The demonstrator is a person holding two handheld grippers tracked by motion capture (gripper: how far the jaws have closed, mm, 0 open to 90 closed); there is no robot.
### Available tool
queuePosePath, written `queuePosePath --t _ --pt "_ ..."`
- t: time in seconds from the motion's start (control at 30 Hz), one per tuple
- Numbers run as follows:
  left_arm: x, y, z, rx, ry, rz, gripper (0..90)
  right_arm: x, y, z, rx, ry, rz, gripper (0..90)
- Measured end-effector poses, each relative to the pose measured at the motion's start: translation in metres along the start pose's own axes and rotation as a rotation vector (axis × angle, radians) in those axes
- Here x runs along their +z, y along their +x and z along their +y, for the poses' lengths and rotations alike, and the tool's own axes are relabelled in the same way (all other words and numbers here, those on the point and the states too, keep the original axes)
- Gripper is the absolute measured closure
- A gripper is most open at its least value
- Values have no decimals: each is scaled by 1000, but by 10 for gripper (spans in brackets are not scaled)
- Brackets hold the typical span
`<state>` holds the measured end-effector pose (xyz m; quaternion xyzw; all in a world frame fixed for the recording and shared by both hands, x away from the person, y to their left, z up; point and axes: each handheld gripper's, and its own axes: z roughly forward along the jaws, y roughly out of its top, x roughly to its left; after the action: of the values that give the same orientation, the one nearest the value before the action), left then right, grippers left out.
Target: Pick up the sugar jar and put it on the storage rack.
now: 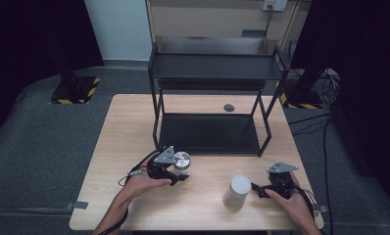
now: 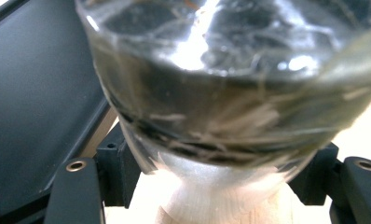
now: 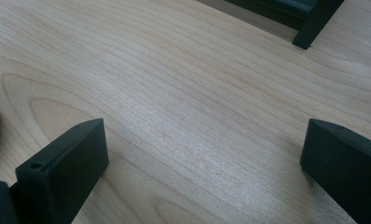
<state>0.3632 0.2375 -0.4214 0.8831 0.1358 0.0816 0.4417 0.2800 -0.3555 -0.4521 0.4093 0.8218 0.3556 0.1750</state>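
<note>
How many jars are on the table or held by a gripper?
2. One jar is held in the left gripper near the black shelf; the other jar stands beside the right gripper.

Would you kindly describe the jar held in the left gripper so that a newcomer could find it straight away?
Start at the black two-tier shelf on the wooden table. Just off its front left leg, the left gripper is shut on a clear jar with a silvery lid. The other jar, white-lidded, stands free near the right gripper.

Two jars (image 1: 182,160) (image 1: 237,193), two grippers (image 1: 176,174) (image 1: 257,188), one black shelf rack (image 1: 210,73), one table (image 1: 119,142)
</note>
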Motion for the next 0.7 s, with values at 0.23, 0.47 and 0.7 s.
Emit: queuePosePath --t 0.23,0.47,0.7 --pt "-1 7 8 -4 9 3 300 1 0 1 1 1 -1 10" --pt "-7 13 21 12 11 3 300 1 1 1 0 1 -2 10" --pt "-17 17 41 33 19 19 300 1 1 1 -1 1 -2 10"
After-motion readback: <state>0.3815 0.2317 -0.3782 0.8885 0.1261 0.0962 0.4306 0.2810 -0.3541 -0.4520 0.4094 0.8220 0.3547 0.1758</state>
